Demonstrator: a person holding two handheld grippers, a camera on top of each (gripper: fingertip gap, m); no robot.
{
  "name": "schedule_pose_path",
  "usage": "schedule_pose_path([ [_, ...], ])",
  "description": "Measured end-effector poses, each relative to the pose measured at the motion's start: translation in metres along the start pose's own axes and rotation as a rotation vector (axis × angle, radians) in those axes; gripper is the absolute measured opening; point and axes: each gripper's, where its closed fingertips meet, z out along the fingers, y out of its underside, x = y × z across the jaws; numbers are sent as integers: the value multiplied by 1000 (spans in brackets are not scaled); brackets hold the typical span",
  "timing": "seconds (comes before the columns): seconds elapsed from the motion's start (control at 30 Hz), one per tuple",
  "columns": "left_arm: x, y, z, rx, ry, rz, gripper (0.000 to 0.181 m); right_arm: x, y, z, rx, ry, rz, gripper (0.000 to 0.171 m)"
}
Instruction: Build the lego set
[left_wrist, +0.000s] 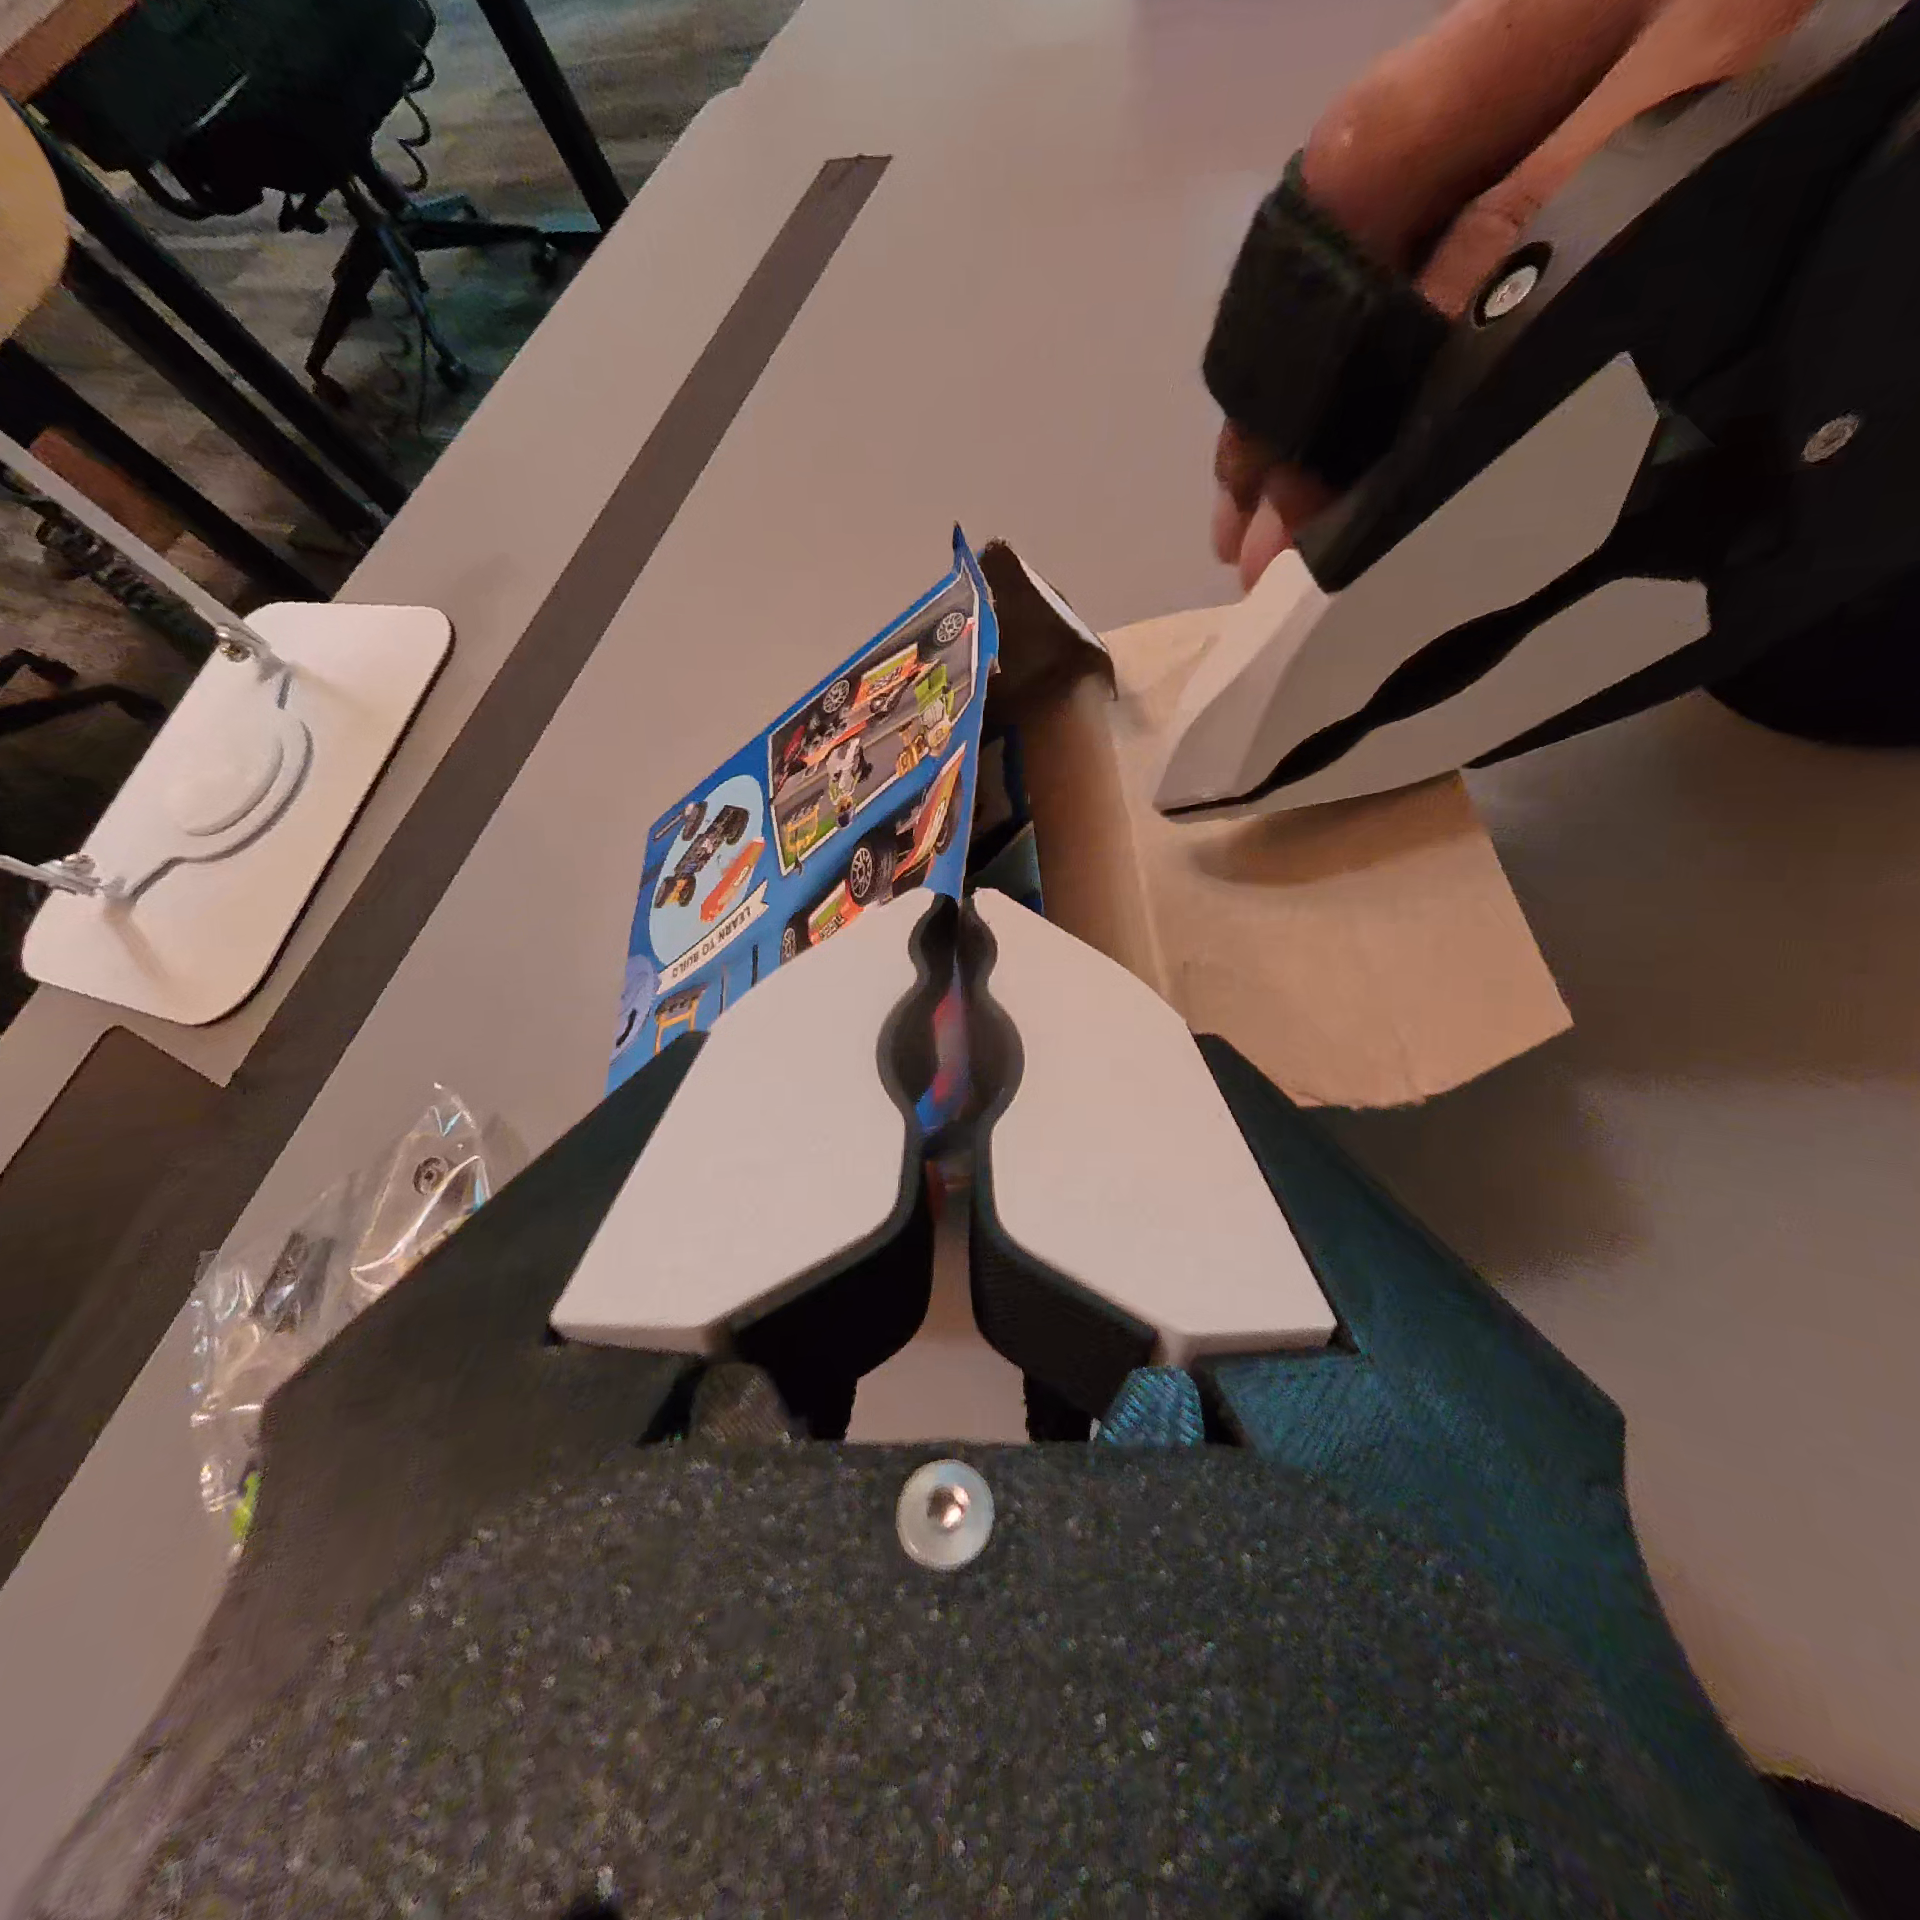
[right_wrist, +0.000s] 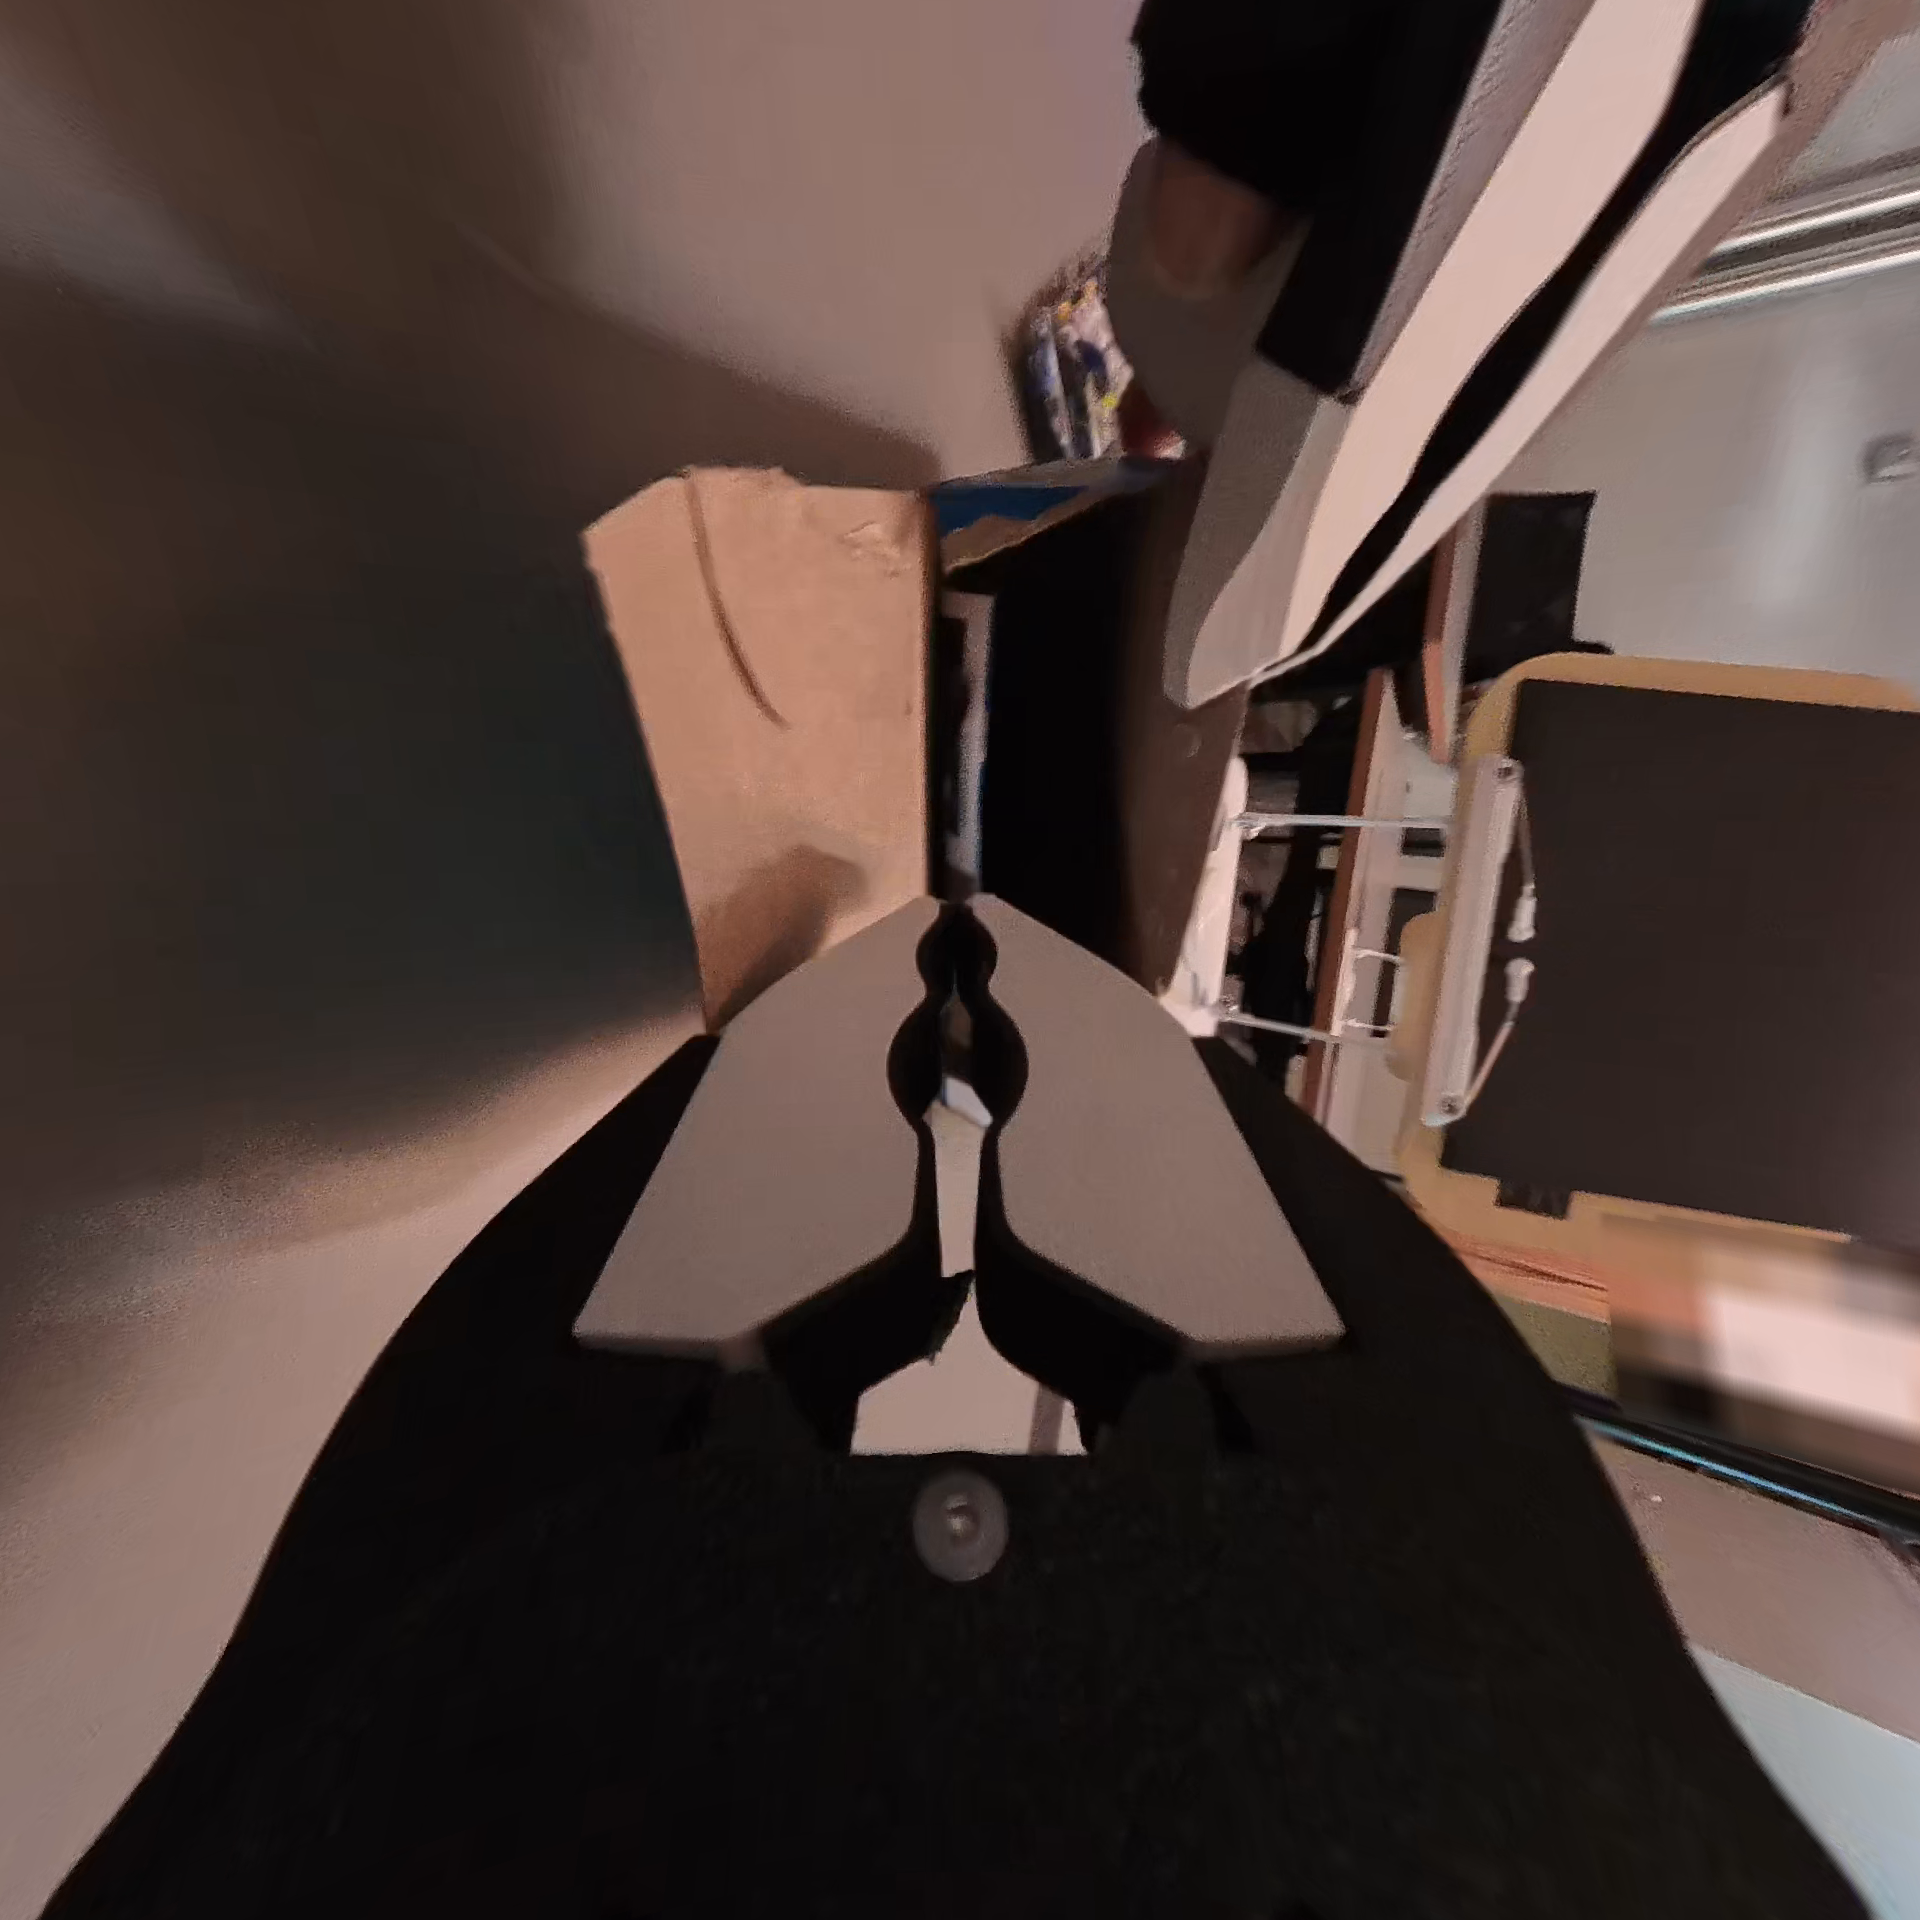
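The blue lego box (left_wrist: 831, 790) stands torn open on the table, and its brown inner flap (left_wrist: 1351, 935) is spread out to the right. My left gripper (left_wrist: 961, 904) is shut on the edge of the box's blue printed wall. My right gripper (left_wrist: 1169, 805) comes in from the upper right, shut, with its tips at the brown flap near the fold. In the right wrist view my right gripper (right_wrist: 956, 912) is closed on a thin cardboard edge beside the brown flap (right_wrist: 769, 727). The left gripper (right_wrist: 1195, 686) shows at the upper right of that view.
Clear plastic bags of small parts (left_wrist: 343, 1247) lie at the left, beside my left gripper. A white stand base (left_wrist: 239, 810) sits further left, past a dark strip (left_wrist: 675, 520) in the grey table (left_wrist: 1039, 312). An office chair (left_wrist: 260, 125) stands beyond the table edge. My right fingertips sit around 6 centimetres from my left ones.
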Motion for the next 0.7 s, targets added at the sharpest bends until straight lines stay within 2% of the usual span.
schedule_pose_path([
  [0.2,11,-4,6,-22,35,68,1,11,6,2,-25,-11,65,0],
  [0.27,17,-3,9,-43,42,95,1,5,5,8,-12,-93,114,13],
  [0.4,22,0,12,-68,29,108,1,-10,-12,4,171,-335,372,10],
  [0.43,24,1,13,-69,31,111,1,-7,-11,4,189,-343,418,10],
  [0.5,24,2,13,-63,36,104,1,-4,-3,7,166,-304,372,7],
  [0.6,24,-5,13,-23,71,55,1,-6,6,16,72,-152,151,12],
  [0.7,23,-7,13,-32,76,33,1,-9,0,19,71,-75,106,12],
])
